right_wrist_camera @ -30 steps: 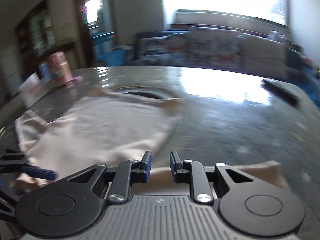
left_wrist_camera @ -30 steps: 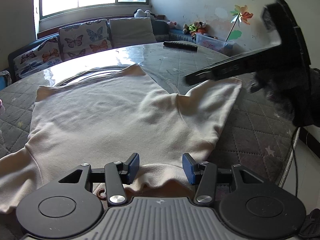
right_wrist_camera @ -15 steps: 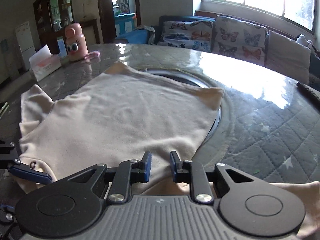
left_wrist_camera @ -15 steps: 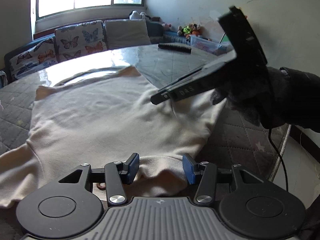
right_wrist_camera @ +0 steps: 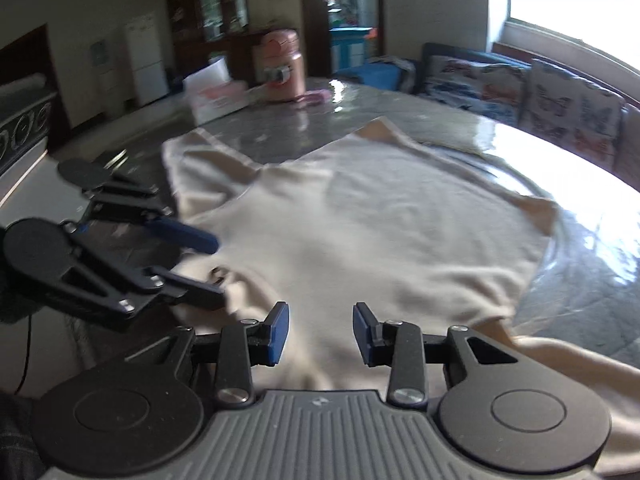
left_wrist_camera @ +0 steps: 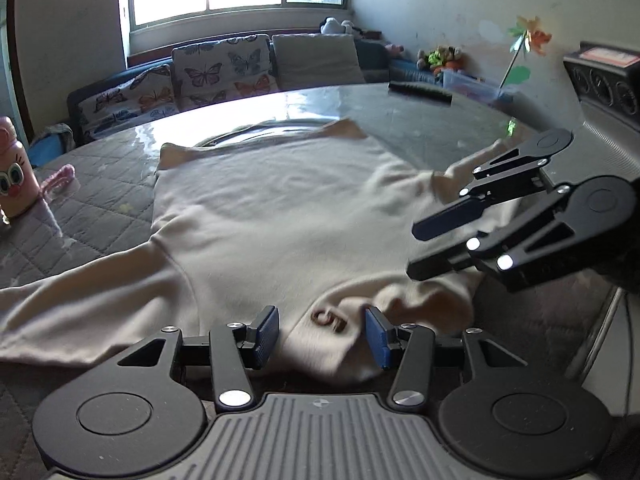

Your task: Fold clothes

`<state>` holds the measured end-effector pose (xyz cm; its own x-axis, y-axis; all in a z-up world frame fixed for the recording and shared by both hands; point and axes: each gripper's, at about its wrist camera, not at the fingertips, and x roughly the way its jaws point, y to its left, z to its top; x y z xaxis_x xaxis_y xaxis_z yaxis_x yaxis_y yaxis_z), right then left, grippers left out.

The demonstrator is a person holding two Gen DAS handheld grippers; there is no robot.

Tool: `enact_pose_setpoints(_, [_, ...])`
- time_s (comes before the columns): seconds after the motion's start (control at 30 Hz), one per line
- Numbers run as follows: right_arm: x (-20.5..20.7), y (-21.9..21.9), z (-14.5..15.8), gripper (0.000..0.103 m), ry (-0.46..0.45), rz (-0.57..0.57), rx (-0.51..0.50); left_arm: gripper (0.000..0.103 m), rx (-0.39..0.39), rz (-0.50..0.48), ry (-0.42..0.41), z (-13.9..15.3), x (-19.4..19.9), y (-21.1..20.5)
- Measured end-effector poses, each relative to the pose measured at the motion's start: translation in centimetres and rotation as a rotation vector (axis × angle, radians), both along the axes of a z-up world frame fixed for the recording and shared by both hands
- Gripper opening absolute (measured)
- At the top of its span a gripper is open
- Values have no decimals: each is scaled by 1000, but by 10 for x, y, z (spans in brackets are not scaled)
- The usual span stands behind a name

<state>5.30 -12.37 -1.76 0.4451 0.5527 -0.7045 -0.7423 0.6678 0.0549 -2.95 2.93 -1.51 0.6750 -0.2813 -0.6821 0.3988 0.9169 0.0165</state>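
Pink bottle, remote beside cream shirt on table.

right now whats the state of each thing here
sweater: spread flat on the table, unfolded, collar nearest
left hand-held gripper: open, collar between its fingers, not clamped
right hand-held gripper: open, over the sweater's near edge
pink bottle: upright
remote: lying flat at the far edge
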Motion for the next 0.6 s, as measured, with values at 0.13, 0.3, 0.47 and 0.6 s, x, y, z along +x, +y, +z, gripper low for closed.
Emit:
enact_pose_setpoints(0.13, [-13,0,-4,38,-27,12,-31,51,5,-8,-26,5,-3,-2])
enact_pose_setpoints(0.3, [-21,-25,6,46,-24,-51,22,51,-28,-22,-77,21,1,-10])
enact_pose_setpoints(0.47, [-19,-70,11,46,-21,-226,61,51,-41,-73,-81,21,9,-36])
enact_pose_setpoints(0.6, [-11,-122,10,46,-40,-448,59,51,-39,-114,-70,16,15,-59])
